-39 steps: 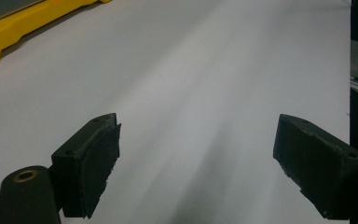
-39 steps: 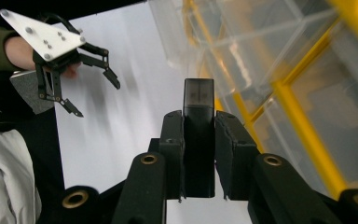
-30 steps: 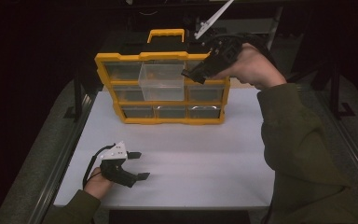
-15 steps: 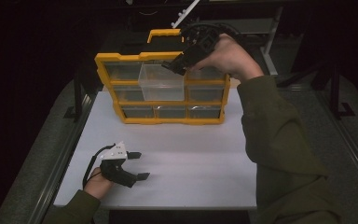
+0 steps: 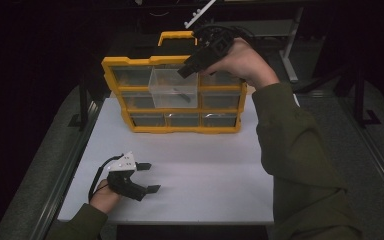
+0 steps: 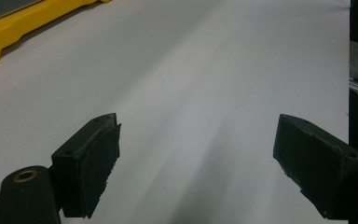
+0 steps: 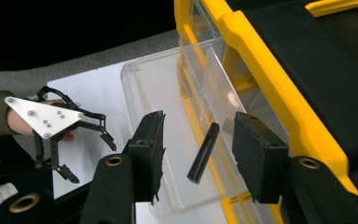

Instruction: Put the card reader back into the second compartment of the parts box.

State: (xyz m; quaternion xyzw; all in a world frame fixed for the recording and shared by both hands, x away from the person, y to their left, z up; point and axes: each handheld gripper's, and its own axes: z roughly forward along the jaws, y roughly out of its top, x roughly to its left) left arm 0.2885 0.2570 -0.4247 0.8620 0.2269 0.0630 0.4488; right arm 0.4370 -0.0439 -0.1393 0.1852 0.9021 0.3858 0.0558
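Right hand-held gripper [image 7: 198, 154] just parted, black stick [image 7: 203, 152] loose in clear drawer [image 7: 154, 88] (left hand-held gripper [image 6: 198, 163] wide, empty).

Yellow organiser [image 5: 172, 129] with a black top and clear drawers; the pulled-out drawer [image 5: 174, 89] is clear and holds a black stick [image 7: 203, 152]. White table [image 5: 205, 185]. Black grippers, the left [image 5: 147, 177] with a white plate; olive-green sleeves [image 5: 300, 165]

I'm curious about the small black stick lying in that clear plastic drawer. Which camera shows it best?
The right gripper view: the small black stick appears large, lying in the pulled-out clear plastic drawer, seen between that gripper's parted jaws. The high view shows it as a tiny dark mark. The left gripper view faces the white tabletop.
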